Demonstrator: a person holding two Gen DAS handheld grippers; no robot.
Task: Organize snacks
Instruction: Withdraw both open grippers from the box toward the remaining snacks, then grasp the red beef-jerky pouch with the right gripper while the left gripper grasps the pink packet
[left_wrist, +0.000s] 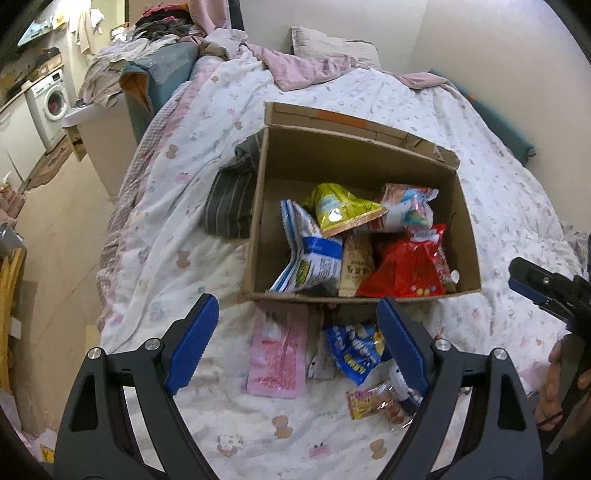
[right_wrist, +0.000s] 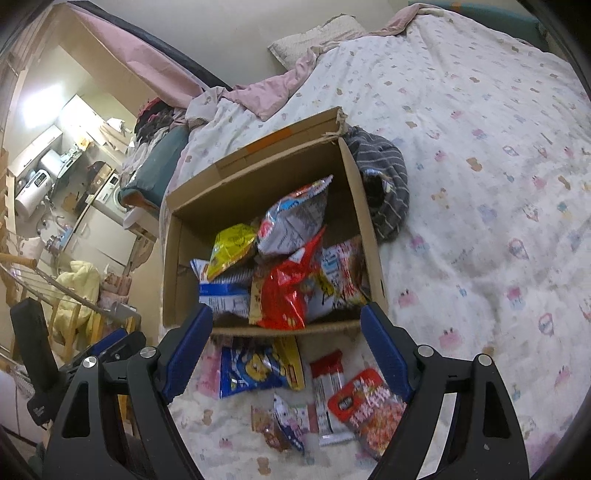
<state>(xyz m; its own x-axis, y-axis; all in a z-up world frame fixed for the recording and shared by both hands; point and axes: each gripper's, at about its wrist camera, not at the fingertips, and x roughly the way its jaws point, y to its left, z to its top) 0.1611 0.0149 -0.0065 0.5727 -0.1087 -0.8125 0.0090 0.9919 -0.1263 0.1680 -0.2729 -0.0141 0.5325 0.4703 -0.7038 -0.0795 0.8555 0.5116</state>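
A: A bed with a printed quilt (left_wrist: 424, 110) is seen. Below the cardboard box (left_wrist: 258, 229), a pink packet (left_wrist: 279, 354) lies lengthwise between the spread, empty fingers of the left gripper (left_wrist: 295, 347).

B: The right gripper (right_wrist: 286, 354) is likewise spread and empty; a blue packet (right_wrist: 251, 369) lies nearest, loose snacks just beyond.

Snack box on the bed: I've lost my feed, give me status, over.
Left gripper and right gripper open, empty. Brown cardboard box part-filled with snack bags. Blue packet, pink packet loose on quilt. Nothing blocking.
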